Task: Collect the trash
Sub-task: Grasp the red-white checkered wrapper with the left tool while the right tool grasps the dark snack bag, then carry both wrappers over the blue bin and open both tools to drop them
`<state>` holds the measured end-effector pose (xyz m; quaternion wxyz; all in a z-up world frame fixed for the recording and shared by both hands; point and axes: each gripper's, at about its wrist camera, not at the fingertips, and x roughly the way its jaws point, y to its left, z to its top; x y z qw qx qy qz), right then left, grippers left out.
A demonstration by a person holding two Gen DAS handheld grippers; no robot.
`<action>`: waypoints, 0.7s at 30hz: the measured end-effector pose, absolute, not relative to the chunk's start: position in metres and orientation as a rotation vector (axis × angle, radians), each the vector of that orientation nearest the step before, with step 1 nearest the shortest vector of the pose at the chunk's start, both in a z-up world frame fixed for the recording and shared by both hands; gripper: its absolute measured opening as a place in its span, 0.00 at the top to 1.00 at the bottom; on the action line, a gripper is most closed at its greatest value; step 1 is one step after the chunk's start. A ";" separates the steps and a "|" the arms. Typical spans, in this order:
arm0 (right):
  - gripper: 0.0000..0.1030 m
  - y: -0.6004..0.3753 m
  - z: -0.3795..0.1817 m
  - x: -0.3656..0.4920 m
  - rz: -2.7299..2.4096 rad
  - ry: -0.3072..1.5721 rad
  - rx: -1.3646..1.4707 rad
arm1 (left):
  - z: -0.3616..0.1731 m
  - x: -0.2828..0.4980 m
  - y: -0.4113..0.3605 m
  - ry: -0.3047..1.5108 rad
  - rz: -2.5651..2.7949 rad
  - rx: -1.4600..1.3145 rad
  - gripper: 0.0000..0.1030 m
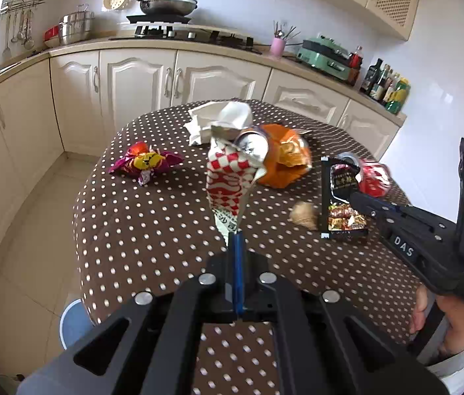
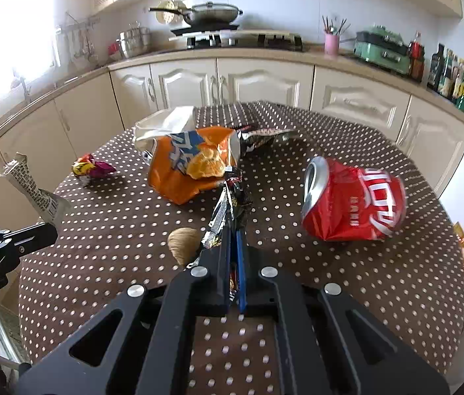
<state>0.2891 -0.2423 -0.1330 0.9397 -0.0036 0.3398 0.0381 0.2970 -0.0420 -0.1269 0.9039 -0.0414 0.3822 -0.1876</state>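
Observation:
My left gripper is shut on the bottom edge of a red-and-white checkered wrapper, which stands up above the dotted table. In the right wrist view the same wrapper rises from the left gripper at the left edge. My right gripper is shut on a black snack packet, seen flat from the left wrist view as a black snack packet lying on the cloth. A crushed red can lies to the right. An orange chip bag lies in the middle.
A purple-and-yellow candy wrapper, a tan lump, crumpled white paper and another dark wrapper lie on the cloth. A blue bin stands on the floor by the table's left edge. Kitchen cabinets run behind.

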 end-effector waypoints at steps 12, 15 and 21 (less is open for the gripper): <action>0.98 -0.169 -0.094 0.252 0.226 0.577 -0.056 | -0.103 0.245 -0.017 0.724 -0.373 -0.126 1.00; 0.98 -0.135 -0.096 0.248 0.300 0.585 -0.067 | -0.103 0.229 0.010 0.712 -0.320 -0.150 1.00; 0.98 -0.055 -0.109 0.235 0.480 0.602 -0.109 | -0.124 0.195 0.090 0.736 -0.166 -0.217 1.00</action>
